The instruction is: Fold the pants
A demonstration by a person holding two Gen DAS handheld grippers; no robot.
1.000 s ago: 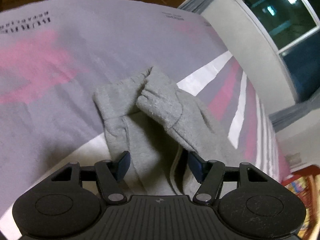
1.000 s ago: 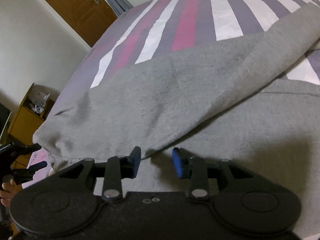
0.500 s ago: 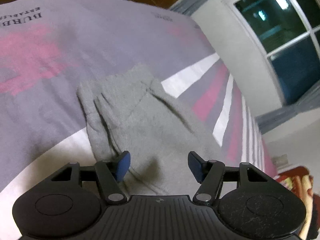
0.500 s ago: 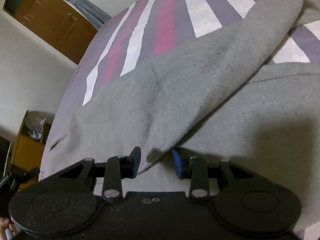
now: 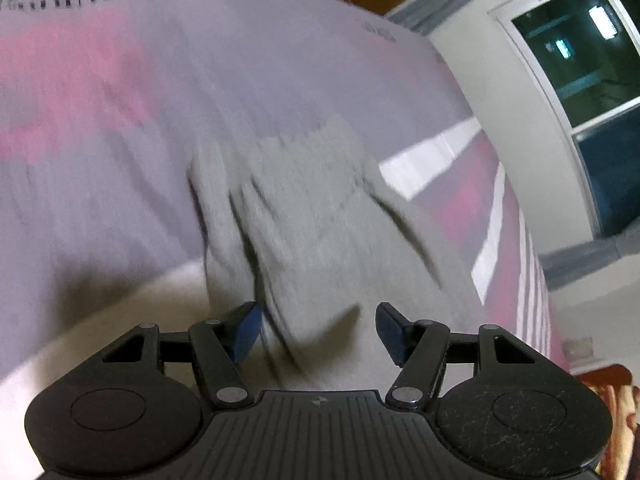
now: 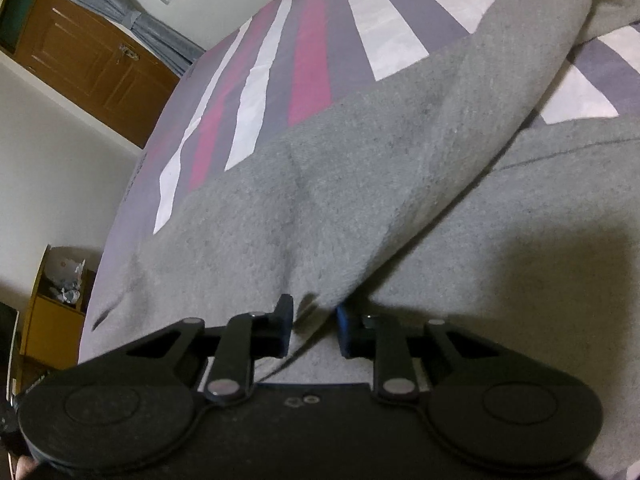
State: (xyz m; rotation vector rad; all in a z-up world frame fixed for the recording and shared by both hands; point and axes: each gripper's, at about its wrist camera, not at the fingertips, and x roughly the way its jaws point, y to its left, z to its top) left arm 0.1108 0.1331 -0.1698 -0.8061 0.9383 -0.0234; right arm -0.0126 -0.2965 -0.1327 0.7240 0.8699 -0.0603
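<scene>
Grey sweatpants (image 5: 316, 216) lie on a striped bed sheet (image 5: 100, 120). In the left wrist view the cuffed leg ends lie stacked ahead, blurred by motion. My left gripper (image 5: 318, 330) is open, its jaws wide apart over the leg fabric with nothing between them. In the right wrist view the pants (image 6: 360, 184) spread wide, with one layer folded over another. My right gripper (image 6: 314, 330) is partly open, and the edge of the upper fold sits between its jaws.
The sheet (image 6: 304, 64) has purple, pink and white stripes. A window (image 5: 580, 60) is in the wall on the right. A brown wooden door (image 6: 92, 64) and a yellow shelf unit (image 6: 52, 320) stand past the bed's left edge.
The pant legs have settled flatter, one on the other. The left gripper has moved closer over the legs. The right gripper has come down to the fold edge.
</scene>
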